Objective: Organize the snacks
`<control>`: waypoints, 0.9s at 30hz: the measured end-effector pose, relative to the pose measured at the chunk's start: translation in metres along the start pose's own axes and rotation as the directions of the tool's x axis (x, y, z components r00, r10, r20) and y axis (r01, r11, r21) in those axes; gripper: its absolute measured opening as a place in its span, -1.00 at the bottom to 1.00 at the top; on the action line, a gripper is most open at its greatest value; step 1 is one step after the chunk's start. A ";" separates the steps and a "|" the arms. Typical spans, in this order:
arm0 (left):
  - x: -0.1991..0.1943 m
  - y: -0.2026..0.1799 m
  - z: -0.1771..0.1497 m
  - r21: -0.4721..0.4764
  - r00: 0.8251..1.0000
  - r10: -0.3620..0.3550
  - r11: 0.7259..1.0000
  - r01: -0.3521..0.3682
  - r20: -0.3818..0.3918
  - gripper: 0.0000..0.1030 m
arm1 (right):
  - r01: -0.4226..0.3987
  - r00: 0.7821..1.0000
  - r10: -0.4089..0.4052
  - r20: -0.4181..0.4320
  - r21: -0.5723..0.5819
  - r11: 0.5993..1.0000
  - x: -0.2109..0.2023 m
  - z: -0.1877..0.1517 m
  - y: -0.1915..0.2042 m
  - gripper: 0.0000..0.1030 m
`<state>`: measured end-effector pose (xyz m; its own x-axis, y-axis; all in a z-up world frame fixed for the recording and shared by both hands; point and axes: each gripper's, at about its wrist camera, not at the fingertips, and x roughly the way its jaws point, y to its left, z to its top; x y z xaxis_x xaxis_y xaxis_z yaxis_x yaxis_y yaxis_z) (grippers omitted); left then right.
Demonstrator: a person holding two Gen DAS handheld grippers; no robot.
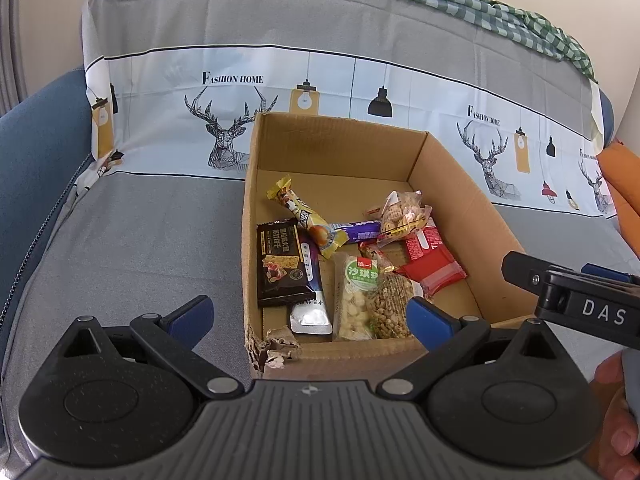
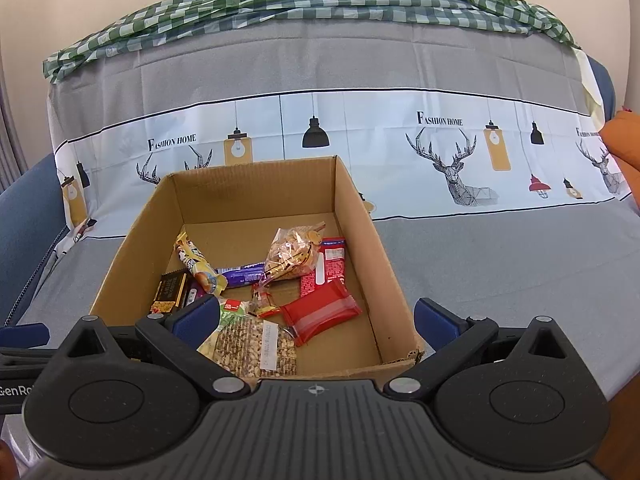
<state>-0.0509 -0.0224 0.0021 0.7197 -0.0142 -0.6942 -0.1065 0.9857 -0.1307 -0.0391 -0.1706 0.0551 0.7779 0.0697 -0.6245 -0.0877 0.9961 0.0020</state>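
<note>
An open cardboard box (image 1: 448, 184) (image 2: 372, 236) sits on a sofa and holds several snack packs: a black cracker pack (image 1: 282, 262), a yellow bar (image 1: 304, 216), a purple bar (image 1: 362, 230), a clear bag of biscuits (image 1: 402, 212) (image 2: 292, 256), red packs (image 1: 434, 264) (image 2: 320, 314), a green-labelled pack (image 1: 356, 296) and a peanut brittle pack (image 1: 390, 306) (image 2: 256, 346). My left gripper (image 1: 310, 316) is open and empty over the box's near edge. My right gripper (image 2: 316, 318) is open and empty over the box's near right corner; its body also shows in the left wrist view (image 1: 576, 300).
The sofa (image 2: 500, 264) is covered with a grey cloth with a deer and lamp print. A green checked cloth (image 2: 304, 4) lies over the backrest. An orange cushion (image 2: 624, 140) is at the far right. The blue armrest (image 1: 36, 152) is at the left.
</note>
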 end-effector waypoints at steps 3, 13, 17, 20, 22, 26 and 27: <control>0.000 0.000 0.000 -0.004 1.000 -0.004 1.000 0.004 -0.003 0.99 | 0.000 1.000 0.000 0.001 0.000 1.000 0.000 0.000 0.000 0.99; 0.000 0.002 0.000 -0.008 1.000 -0.011 1.000 0.010 -0.006 0.99 | -0.008 1.000 0.008 0.004 0.000 1.000 -0.003 -0.001 0.000 0.99; 0.001 0.002 0.000 -0.014 1.000 -0.015 1.000 0.015 -0.012 0.99 | -0.005 1.000 0.005 0.002 0.000 1.000 -0.003 -0.001 0.001 0.99; 0.001 0.002 0.000 -0.013 1.000 -0.016 1.000 0.016 -0.010 0.99 | -0.007 1.000 0.007 -0.001 0.006 1.000 -0.003 -0.001 0.001 0.99; 0.001 0.002 0.000 -0.014 1.000 -0.017 1.000 0.017 -0.009 0.99 | -0.006 1.000 0.006 -0.001 0.006 1.000 -0.004 0.000 0.001 0.99; 0.001 0.002 0.000 -0.016 1.000 -0.020 1.000 0.020 -0.008 0.99 | -0.008 1.000 0.008 -0.002 0.008 1.000 -0.004 0.000 0.000 0.99; 0.001 0.002 0.000 -0.016 1.000 -0.020 1.000 0.019 -0.008 0.99 | -0.009 1.000 0.009 -0.003 0.008 1.000 -0.004 0.000 0.000 0.99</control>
<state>-0.0509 -0.0205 0.0011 0.7163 -0.0348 -0.6969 -0.1037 0.9823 -0.1557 -0.0422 -0.1708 0.0574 0.7755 0.0783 -0.6264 -0.0892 0.9959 0.0140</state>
